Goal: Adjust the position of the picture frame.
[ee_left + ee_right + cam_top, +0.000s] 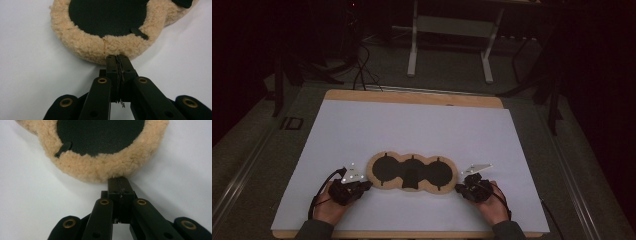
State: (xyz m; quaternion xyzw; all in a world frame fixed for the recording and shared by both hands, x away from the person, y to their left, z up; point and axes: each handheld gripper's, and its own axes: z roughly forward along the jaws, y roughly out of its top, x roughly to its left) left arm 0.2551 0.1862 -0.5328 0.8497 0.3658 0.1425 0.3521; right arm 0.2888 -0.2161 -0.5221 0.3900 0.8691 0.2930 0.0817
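A flat mat [412, 172] with three black round panels and a tan fleece border lies on the white sheet. My left gripper [368, 184] is at the mat's left end. Its jaws are shut and the tips touch the fleece rim [105, 47] beside a small black tab [139, 33]. My right gripper [457, 187] is at the mat's right end, also shut, with its tips just under the fleece edge [107, 170]. Whether either pair of tips pinches any fleece I cannot tell. A hand holds each gripper near the table's front edge.
The white sheet [412, 125] covers a wooden tabletop [412, 96]. Behind the table, on the dark floor, stand a white frame [452, 45] and cables [362, 70].
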